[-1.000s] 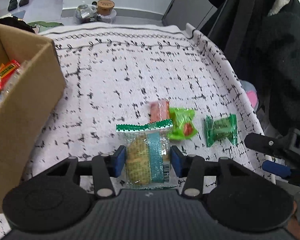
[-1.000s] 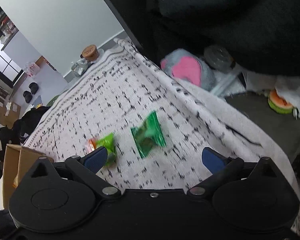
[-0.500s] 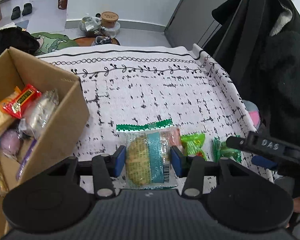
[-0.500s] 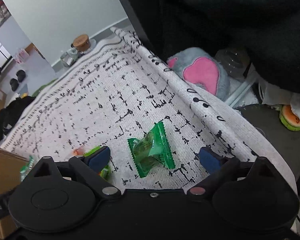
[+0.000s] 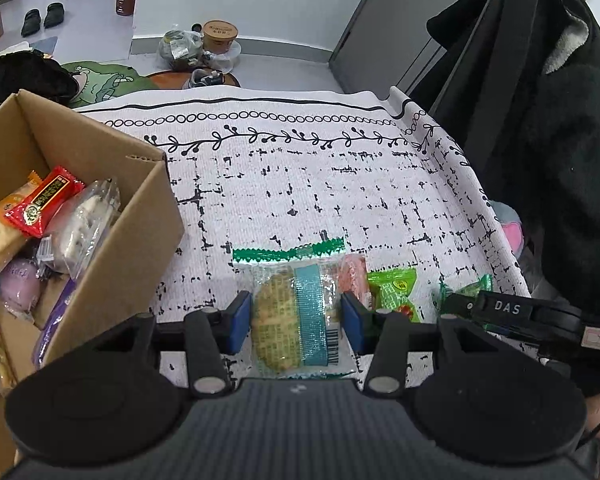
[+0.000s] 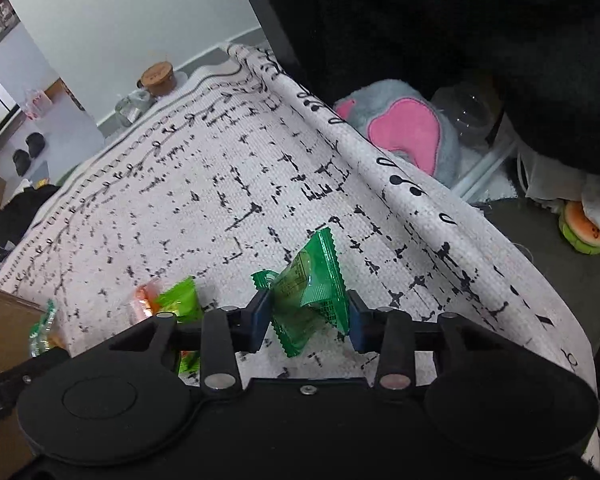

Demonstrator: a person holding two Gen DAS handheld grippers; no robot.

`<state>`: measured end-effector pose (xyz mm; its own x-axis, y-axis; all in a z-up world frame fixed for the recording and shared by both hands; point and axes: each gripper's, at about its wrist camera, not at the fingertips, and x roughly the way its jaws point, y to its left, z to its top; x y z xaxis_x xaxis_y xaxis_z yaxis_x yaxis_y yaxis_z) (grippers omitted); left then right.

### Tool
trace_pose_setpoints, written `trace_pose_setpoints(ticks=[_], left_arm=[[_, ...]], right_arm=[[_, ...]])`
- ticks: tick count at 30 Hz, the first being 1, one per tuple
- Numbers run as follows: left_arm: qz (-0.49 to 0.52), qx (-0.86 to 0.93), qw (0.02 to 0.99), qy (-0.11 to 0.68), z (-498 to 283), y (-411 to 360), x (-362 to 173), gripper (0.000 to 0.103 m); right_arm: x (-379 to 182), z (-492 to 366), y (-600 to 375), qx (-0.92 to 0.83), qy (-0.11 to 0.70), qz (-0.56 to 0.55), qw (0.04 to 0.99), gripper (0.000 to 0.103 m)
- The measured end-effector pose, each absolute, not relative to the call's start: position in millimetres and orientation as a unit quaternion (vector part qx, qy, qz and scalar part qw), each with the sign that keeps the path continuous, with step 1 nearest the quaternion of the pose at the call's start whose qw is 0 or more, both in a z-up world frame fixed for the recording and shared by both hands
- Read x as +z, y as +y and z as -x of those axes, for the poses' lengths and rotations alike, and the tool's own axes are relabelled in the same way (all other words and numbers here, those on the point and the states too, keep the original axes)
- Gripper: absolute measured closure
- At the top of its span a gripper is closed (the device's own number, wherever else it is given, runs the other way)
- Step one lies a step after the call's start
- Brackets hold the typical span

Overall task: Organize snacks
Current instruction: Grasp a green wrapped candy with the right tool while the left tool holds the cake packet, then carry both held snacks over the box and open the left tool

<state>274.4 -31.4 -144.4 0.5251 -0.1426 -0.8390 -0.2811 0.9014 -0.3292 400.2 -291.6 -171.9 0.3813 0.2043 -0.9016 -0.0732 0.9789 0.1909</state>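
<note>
Snacks in crinkly film wrappers are spread over a white woven cloth (image 5: 300,184) printed with broken black dashes and a border of rings and leafy sprigs; it covers the bench.

The left gripper (image 5: 296,316) is pinching a clear packet (image 5: 292,312) by its two long sides, blue pads pressed flat against the film. Inside lies an oval, pale yellow-green biscuit crossed by a teal band, with a barcode at one corner and a zigzag-cut green seal along the top edge. The packet is held clear of the cloth, just right of the cardboard box (image 5: 112,248).

That box is plain brown corrugated card with its top open. It holds a glossy red sachet (image 5: 44,200), a clear bag with something pale inside, a stack of crackers and a lilac pouch, all piled loosely.

The right gripper (image 6: 306,316) has just been closing its jaws, and the blue pads now press on a dark green candy wrapper (image 6: 308,292) from both sides. The wrapper is translucent, pillow-shaped with serrated ends, and stands tilted with one end up off the cloth.

Just left of it on the cloth lie a lime-green packet (image 6: 180,300) and, touching it, an orange-pink one (image 6: 142,300), both small and shiny.

Beyond the cloth's right edge sits a grey plush toy (image 6: 404,132) with a pink heart patch.
</note>
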Motion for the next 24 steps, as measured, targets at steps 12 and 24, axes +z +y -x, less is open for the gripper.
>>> trace_pose_setpoints(ticks=[12, 24], left_arm=[[0.21, 0.043, 0.854, 0.474, -265, -30, -128, 0.056], [0.205, 0.046, 0.867, 0.452, -247, -19, -97, 0.056]], right_arm=[[-137, -370, -288, 0.11, 0.514, -0.099, 0.845, 0.066], [-112, -338, -264, 0.155, 0.486, -0.147, 0.848, 0.066]])
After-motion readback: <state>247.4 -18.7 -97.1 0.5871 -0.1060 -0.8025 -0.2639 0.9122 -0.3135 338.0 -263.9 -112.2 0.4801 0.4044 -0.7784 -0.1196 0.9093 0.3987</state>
